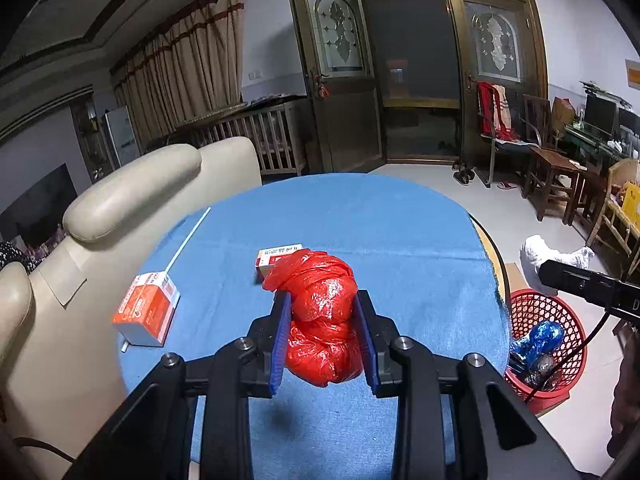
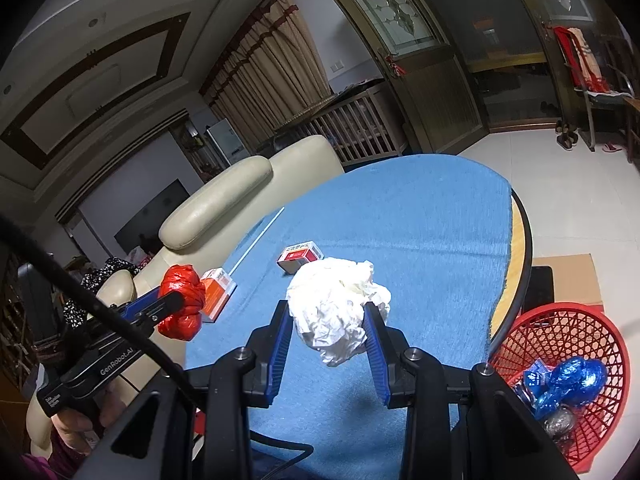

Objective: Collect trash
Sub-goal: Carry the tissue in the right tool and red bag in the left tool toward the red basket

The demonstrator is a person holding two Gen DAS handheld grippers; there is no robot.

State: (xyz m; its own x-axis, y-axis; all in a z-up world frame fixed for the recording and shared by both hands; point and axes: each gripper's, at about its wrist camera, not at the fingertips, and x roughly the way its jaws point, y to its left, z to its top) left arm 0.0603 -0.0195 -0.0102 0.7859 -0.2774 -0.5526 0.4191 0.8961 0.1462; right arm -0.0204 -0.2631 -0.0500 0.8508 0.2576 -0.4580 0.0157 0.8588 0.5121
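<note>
Red plastic bundle (image 1: 324, 320) pinched in left gripper (image 1: 323, 302). Crumpled white paper (image 2: 338, 308) clamped in right gripper (image 2: 328, 312). Both above blue-covered table (image 1: 400, 232).

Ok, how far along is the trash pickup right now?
Partly done. The red basket on the floor beside the table already holds a blue wad and something silvery. In hand: the left gripper clamps a red plastic bag, the right gripper a crumpled white paper; neither is binned. Left on the blue cloth: two small cartons and a white stick.
</note>
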